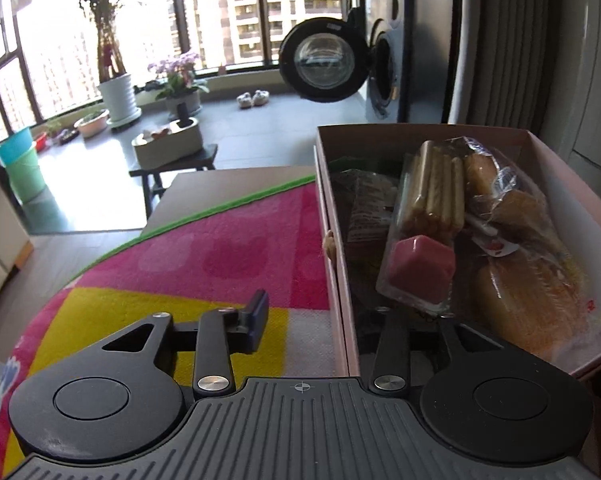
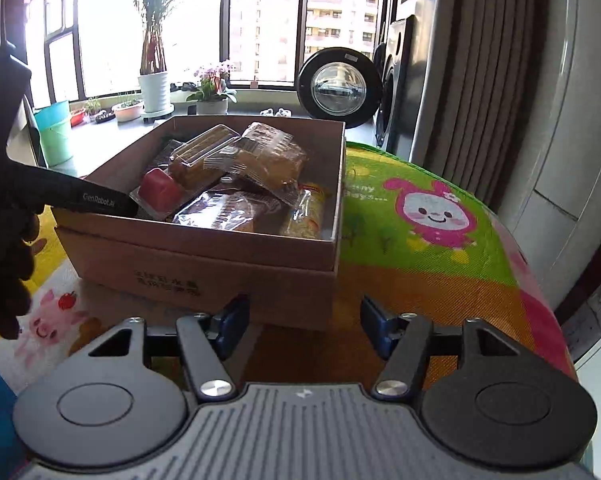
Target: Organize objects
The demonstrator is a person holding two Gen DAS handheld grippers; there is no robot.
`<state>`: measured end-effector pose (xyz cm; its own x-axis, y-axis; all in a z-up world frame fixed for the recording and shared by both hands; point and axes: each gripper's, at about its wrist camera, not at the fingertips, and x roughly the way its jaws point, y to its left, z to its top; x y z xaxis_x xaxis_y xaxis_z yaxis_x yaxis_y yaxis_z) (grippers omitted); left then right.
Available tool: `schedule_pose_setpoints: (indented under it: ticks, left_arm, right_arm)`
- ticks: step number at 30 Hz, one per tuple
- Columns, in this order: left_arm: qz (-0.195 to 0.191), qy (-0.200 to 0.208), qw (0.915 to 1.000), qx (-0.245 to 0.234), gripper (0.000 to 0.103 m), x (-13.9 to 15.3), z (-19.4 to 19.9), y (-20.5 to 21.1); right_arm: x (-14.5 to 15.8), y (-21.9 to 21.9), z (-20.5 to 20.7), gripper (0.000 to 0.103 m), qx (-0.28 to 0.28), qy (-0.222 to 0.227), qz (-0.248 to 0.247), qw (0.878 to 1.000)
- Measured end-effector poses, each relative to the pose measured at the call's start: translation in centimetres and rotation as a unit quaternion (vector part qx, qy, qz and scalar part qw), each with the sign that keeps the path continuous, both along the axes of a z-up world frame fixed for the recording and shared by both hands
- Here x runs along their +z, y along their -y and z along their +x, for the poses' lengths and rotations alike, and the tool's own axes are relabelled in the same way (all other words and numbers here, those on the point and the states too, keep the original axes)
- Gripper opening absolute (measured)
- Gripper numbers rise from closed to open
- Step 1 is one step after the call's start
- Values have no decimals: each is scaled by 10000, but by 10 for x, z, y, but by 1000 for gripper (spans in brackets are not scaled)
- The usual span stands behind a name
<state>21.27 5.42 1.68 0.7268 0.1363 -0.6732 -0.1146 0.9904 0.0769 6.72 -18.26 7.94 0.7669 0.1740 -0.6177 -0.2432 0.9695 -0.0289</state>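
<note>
We are straddling the open brown cardboard box's [image 1: 342, 280] wall with released left jaws, right jaws [image 2: 304, 326] idling wide.

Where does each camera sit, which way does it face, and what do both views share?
Left wrist: on the left claw, straddling the cardboard box wall, looking past the pink snack tray toward the windows; only its own fingers show.
Right wrist: on the right claw, in front of the box, facing it; a gloved hand shows.
Shared: box, snacks, washing machine door, play mat.
</note>
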Motion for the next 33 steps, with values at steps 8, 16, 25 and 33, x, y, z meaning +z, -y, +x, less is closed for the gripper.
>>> schedule_pose_setpoints:
  ticks: [8,16,25,33]
  left_arm:
    - [-79,607,9980,126,50,15,-27,0]
    - [-23,1569,9875,158,48,47,-142,10]
    - [-290,732,9961,-410,48,-3,-214,30]
    - [-172,713,9959,-538,46,-16,-219,39]
  right_arm:
    - [8,15,-20,92,-409,213,15,9989]
    - [19,13,-90,103,-305,228,214,9990]
    - [-14,-16,-109,103,-495,-231,-302,9981]
    - [-24,-6,-116,103,-778,-177,178,9966]
